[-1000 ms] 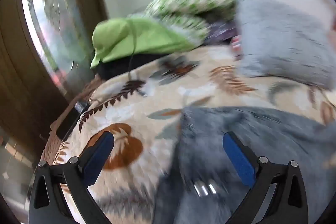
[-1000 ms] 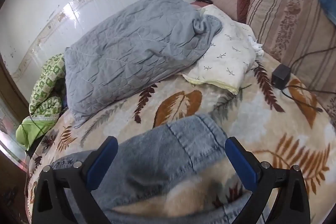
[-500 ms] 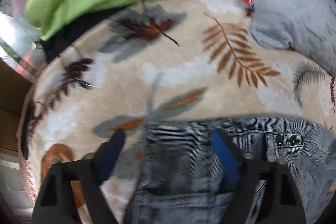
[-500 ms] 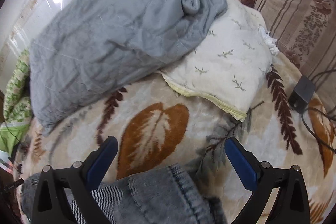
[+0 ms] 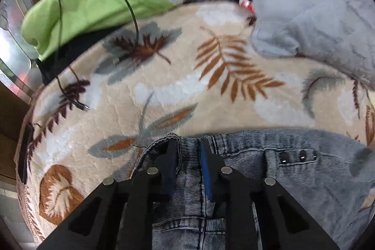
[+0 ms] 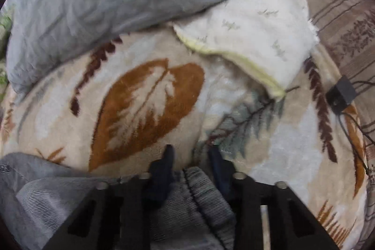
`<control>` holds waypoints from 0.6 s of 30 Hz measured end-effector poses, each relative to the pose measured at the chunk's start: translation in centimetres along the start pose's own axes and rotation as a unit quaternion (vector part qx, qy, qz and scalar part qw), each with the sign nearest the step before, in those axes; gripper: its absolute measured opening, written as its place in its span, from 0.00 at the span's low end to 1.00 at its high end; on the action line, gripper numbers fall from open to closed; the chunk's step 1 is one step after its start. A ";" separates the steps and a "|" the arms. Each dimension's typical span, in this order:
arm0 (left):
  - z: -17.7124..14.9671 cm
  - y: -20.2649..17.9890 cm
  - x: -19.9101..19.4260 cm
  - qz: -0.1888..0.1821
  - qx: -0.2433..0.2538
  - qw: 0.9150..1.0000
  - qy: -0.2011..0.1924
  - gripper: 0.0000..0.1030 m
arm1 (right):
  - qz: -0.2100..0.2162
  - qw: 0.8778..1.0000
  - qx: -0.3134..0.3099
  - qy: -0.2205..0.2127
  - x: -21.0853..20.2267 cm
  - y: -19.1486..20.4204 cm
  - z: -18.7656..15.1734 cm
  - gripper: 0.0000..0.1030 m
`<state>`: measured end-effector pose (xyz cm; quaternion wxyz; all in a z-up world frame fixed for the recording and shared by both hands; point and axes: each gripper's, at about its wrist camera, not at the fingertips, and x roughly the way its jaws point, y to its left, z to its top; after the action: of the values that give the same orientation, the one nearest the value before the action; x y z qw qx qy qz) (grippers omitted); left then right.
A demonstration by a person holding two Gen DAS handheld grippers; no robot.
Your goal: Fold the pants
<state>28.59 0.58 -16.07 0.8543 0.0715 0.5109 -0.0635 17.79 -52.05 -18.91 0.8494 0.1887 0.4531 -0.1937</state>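
Left wrist view: the left claw [image 5: 189,151] is closing on the waistband of the pants [image 5: 293,170], a fold of grey-blue denim between its blue pads. The pants lie on the leaf-patterned blanket [image 5: 187,86] of the bed, waistband running left to right across the lower picture, with three dark fly buttons [image 5: 294,157] to the claw's right. Only this view shows the green cloth [image 5: 93,4], a thin black cable [image 5: 131,13] and the quilt's corner [image 5: 316,4].

Right wrist view: the right claw [image 6: 193,156] is closing over a bunched, ribbed edge of the denim, which sits between its pads; its tips reach past the cloth onto the blanket. Only here appear the cream pillow [image 6: 257,27], a black adapter [image 6: 341,96] and a striped cushion [image 6: 339,15].
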 end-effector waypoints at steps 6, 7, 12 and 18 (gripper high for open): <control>0.2 0.8 -5.5 -0.031 -0.006 0.997 -0.064 0.19 | 0.092 0.990 0.049 -0.098 -7.4 -2.9 -1.6 0.13; 0.0 1.1 -6.8 -0.038 -0.008 0.996 -0.074 0.19 | 0.111 0.986 0.051 -0.118 -8.5 -3.5 -1.2 0.13; -1.0 1.8 -10.1 -0.057 -0.010 0.993 -0.107 0.19 | 0.144 0.972 0.067 -0.174 -12.7 -4.8 -0.8 0.13; -3.9 1.9 -14.6 -0.085 -0.014 0.985 -0.152 0.12 | 0.129 0.979 0.080 -0.140 -11.8 -5.2 -1.5 0.14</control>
<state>18.71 3.67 -4.89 0.9143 0.0052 0.3805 -0.1385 8.08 -53.87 -10.55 0.9044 0.2838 0.2851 -0.1421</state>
